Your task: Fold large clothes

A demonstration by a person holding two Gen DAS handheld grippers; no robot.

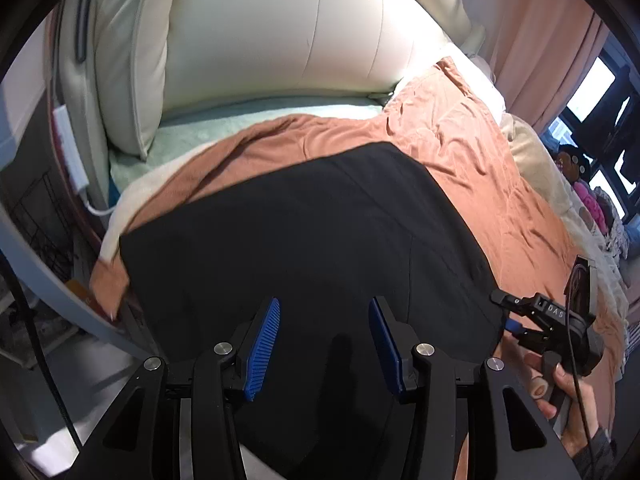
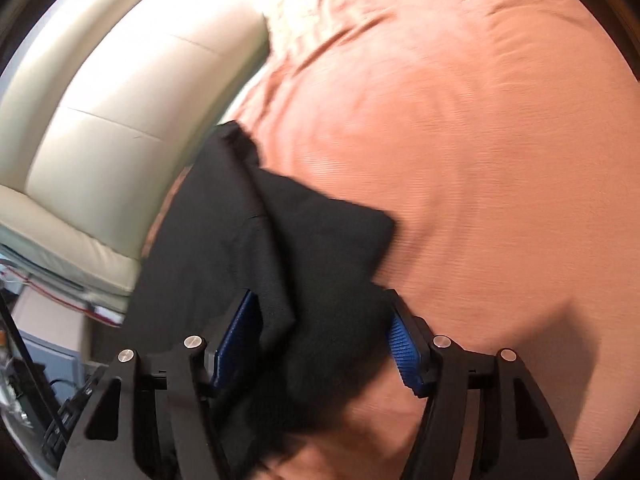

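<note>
A black garment point(image 1: 304, 240) lies spread on the terracotta bedspread point(image 1: 480, 168) of a bed, below a cream padded headboard point(image 1: 280, 28). The left tongs point(image 1: 324, 344) hover over its near part, blue pads spread, nothing pinched. The right tongs point(image 2: 326, 344) are also spread, straddling a folded-over corner of the garment without pressing it. A hand point(image 1: 568, 396) grips their handle.
</note>
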